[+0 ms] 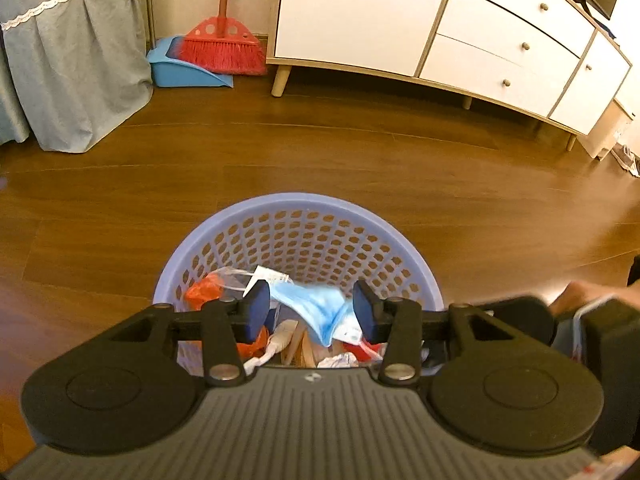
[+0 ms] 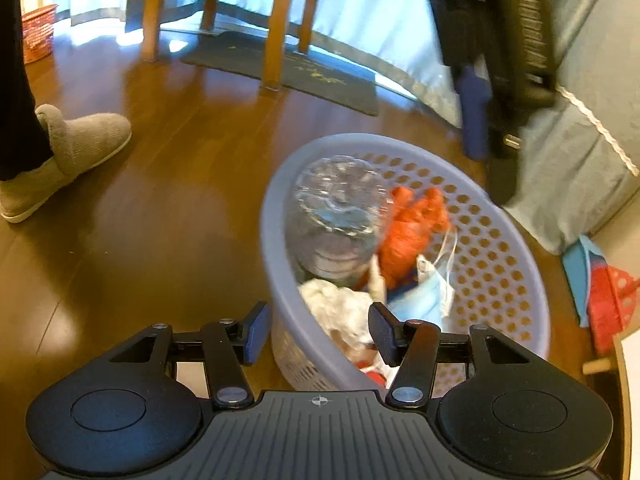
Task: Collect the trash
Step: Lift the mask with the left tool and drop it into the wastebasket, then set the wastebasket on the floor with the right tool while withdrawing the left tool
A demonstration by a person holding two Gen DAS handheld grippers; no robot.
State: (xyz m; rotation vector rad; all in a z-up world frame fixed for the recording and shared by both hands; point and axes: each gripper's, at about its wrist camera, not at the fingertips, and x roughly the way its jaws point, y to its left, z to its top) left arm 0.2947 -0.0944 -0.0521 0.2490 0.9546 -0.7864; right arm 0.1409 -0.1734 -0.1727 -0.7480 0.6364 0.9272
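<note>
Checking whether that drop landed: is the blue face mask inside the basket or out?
Inside. The blue face mask lies crumpled within the basket walls, beside orange plastic and a clear bottle.

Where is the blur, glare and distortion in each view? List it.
Left wrist: cabinet and floor seams bow from the fisheye; mask and hand smear with motion.
Right wrist: window glare pools on the floor; bottle and basket look soft, left claw streaked.

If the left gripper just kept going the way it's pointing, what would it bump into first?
Most likely the blue face mask, seen between the open left gripper fingers, on top of the trash in the purple basket. Depth is hard to judge in this view.
</note>
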